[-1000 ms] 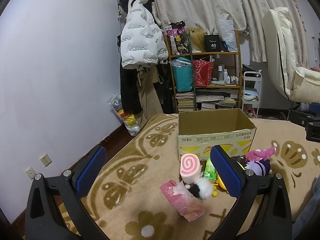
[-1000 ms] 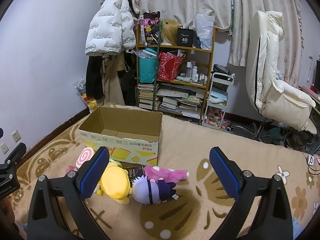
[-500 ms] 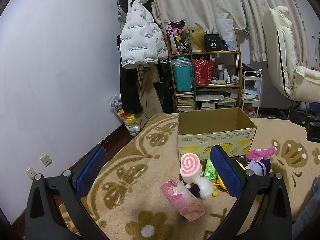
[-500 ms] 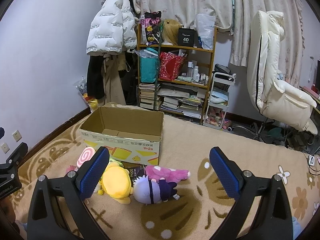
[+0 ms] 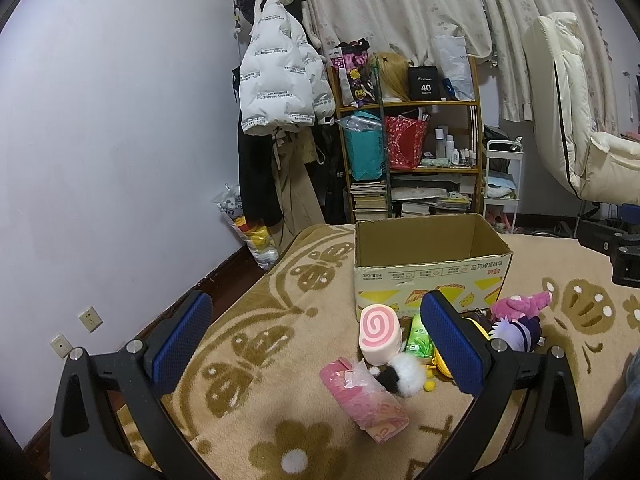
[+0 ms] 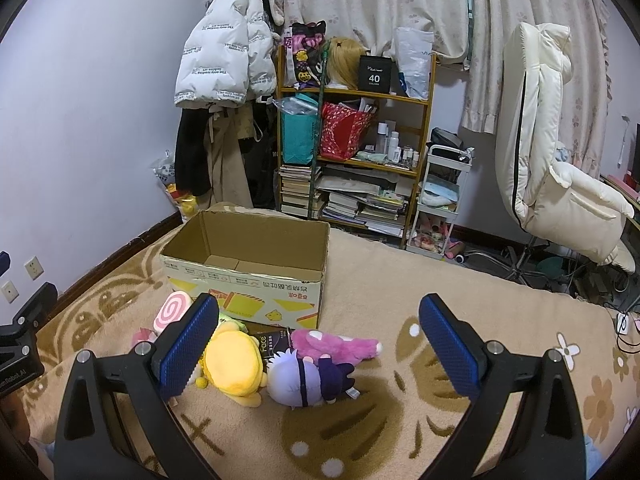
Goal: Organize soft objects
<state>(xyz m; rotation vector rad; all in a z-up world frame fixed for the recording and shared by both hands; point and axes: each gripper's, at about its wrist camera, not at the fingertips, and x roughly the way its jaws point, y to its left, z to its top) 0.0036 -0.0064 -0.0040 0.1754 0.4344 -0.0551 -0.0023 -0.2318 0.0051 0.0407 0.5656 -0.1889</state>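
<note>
An open, empty cardboard box (image 5: 430, 276) (image 6: 244, 276) stands on the patterned rug. In front of it lie soft things: a pink swirl roll cushion (image 5: 379, 332) (image 6: 172, 312), a pink tissue pack (image 5: 362, 398), a black-and-white pompom (image 5: 400, 374), a green pack (image 5: 419, 336), a yellow plush (image 6: 234, 364), a purple-haired doll (image 6: 308, 378) (image 5: 518, 332) and a pink plush (image 6: 332, 344) (image 5: 520, 306). My left gripper (image 5: 316, 344) is open and empty above the rug. My right gripper (image 6: 320, 346) is open and empty above the plushes.
A wooden shelf (image 6: 352, 152) full of books and bags stands behind the box. Coats (image 5: 280, 92) hang left of it. A white cart (image 6: 440, 200) and a cream recliner chair (image 6: 552, 168) stand at right. A wall (image 5: 100, 160) runs along the left.
Both grippers have crept slightly forward; the scene is almost unchanged. Nothing was picked up or moved.
</note>
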